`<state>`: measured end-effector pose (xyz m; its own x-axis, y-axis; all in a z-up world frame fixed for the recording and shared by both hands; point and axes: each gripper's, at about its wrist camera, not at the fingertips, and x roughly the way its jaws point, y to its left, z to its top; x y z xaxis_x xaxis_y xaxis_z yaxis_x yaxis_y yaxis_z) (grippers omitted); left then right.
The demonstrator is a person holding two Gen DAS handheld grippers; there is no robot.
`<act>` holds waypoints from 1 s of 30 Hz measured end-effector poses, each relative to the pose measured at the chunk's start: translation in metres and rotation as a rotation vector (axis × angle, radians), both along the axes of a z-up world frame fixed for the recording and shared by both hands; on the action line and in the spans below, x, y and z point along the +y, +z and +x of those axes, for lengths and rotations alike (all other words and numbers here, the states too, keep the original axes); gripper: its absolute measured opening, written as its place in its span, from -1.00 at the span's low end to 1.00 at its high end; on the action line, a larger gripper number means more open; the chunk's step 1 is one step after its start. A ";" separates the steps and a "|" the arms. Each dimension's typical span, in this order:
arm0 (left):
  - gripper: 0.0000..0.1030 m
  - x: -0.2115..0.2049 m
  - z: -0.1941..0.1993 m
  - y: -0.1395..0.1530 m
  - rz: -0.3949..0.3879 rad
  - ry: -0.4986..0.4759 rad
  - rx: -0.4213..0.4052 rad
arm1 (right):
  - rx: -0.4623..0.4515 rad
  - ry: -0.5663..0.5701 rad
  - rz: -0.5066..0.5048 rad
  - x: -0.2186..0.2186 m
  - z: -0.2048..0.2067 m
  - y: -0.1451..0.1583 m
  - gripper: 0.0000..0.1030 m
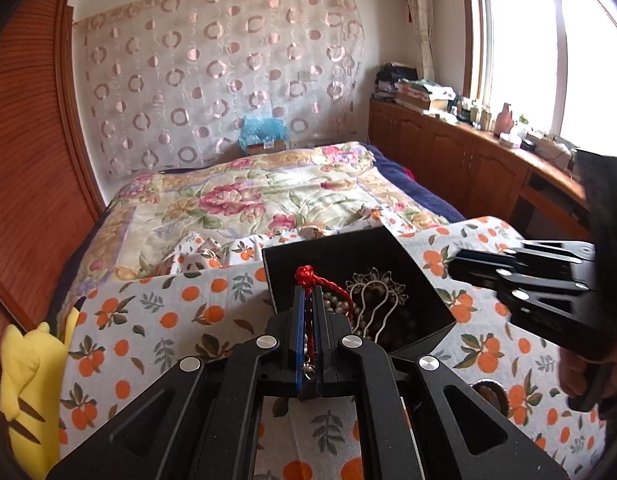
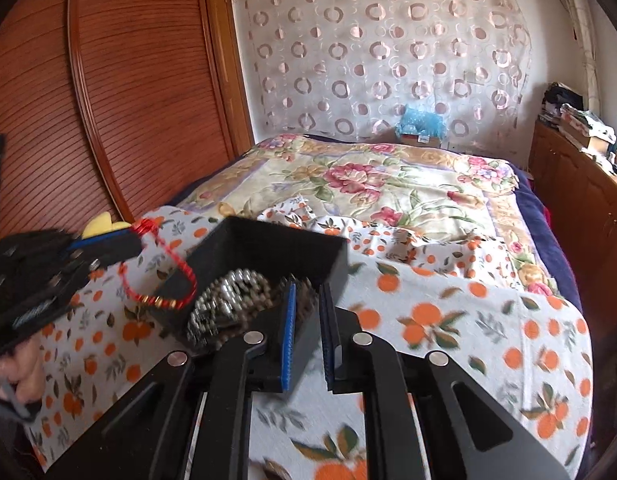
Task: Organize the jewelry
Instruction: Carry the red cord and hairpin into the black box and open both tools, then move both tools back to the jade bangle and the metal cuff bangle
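Note:
A black open box (image 1: 308,256) stands on an orange-print cloth and holds silver bead chains (image 2: 224,300) and a silver hair ornament (image 1: 372,292). My left gripper (image 1: 307,296) is shut on a red cord bracelet (image 1: 308,276). It holds the bracelet by the box's near-left rim. In the right wrist view the cord (image 2: 176,264) loops down over the box's left wall (image 2: 180,280) from the left gripper (image 2: 138,236). My right gripper (image 2: 308,292) is open with nothing between its fingers, just in front of the box. It also shows at the right of the left wrist view (image 1: 456,268).
The orange-print cloth (image 1: 156,320) covers a board at the foot of a floral bedspread (image 1: 244,200). A yellow plush toy (image 1: 32,380) lies at the cloth's left edge. A dark round object (image 1: 488,392) lies on the cloth near the front. Wooden cabinets (image 1: 448,156) run along the right.

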<state>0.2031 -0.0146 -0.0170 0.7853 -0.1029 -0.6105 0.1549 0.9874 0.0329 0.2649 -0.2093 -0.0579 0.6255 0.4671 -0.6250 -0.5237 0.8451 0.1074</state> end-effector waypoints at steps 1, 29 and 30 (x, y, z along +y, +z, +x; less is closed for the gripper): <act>-0.95 -0.002 0.002 -0.002 0.004 -0.001 0.005 | 0.002 -0.004 -0.003 -0.004 -0.003 -0.002 -0.73; -0.34 -0.012 0.038 0.000 0.050 0.005 0.012 | -0.010 0.040 -0.054 -0.021 -0.061 -0.019 -0.48; -0.34 -0.011 0.032 -0.001 0.051 0.005 0.012 | -0.007 0.042 -0.053 -0.021 -0.063 -0.020 -0.40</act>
